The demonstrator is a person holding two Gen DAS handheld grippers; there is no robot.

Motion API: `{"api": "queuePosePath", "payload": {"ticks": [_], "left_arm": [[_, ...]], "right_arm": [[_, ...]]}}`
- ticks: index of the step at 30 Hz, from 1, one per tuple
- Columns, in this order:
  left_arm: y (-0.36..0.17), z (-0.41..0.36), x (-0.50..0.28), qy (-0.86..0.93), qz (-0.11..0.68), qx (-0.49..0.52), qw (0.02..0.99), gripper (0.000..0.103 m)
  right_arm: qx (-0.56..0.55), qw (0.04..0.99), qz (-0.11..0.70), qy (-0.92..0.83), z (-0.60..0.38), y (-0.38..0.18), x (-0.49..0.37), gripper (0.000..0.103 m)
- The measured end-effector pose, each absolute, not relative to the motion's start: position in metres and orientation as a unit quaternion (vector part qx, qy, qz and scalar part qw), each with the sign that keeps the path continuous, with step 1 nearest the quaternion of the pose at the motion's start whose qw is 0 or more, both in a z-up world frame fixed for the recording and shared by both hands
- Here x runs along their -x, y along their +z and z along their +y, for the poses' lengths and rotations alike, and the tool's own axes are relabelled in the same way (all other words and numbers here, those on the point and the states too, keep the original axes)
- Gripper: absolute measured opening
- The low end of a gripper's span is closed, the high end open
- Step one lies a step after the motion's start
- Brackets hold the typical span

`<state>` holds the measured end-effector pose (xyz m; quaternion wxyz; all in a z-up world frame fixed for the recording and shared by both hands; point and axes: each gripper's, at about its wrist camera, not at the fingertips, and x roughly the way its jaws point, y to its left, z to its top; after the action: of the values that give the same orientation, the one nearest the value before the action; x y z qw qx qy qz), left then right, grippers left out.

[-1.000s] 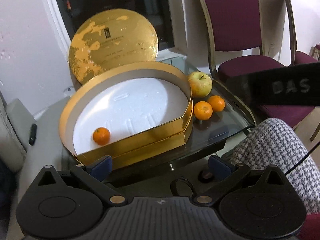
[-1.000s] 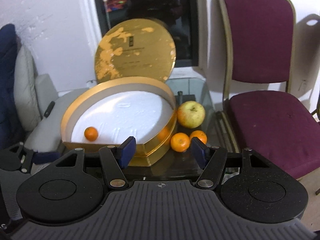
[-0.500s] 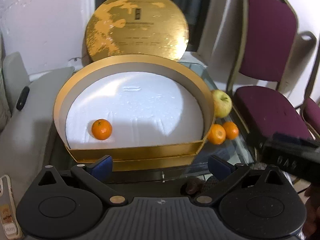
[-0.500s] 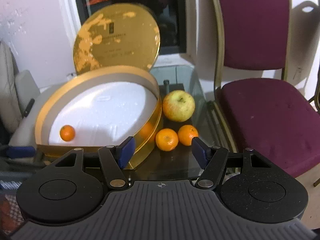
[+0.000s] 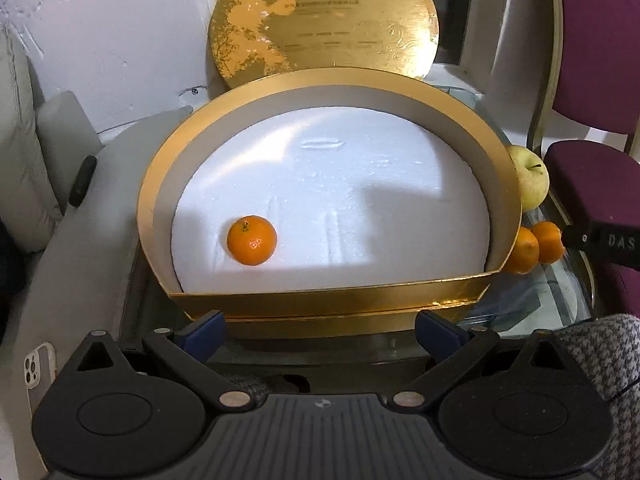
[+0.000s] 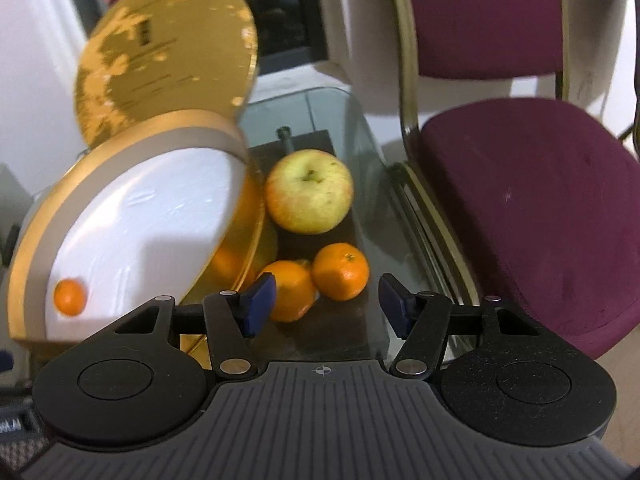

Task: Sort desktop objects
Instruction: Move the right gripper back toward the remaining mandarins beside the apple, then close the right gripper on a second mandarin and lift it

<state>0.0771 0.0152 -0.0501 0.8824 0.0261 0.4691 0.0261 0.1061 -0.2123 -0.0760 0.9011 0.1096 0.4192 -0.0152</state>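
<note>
Tangerines sit on the desk beside the gold box: light, probably soft-skinned, best gripped across the middle. Right gripper closing, nothing between; left gripper apart, empty.

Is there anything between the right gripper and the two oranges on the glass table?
Nothing visible. The right gripper, its jaws closing and empty, faces the two oranges directly over bare glass table. The gold box is beside them, the apple behind.

apple half-hidden behind box rim
</note>
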Motion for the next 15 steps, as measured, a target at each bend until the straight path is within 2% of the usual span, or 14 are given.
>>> {"api": "queuePosePath", "payload": {"ticks": [6,15], "left_arm": [[-0.058,0.012,-0.086,0.023,0.483,-0.034,0.875,0.102],[-0.067,0.006,-0.09,0.026,0.497,-0.046,0.866,0.102]], "right_arm": [[-0.177,0.883,0.435,-0.026,-0.233,-0.093,-0.133,0.058],[-0.234,0.858,0.456,-0.039,-0.248,-0.11,-0.155,0.058]]}}
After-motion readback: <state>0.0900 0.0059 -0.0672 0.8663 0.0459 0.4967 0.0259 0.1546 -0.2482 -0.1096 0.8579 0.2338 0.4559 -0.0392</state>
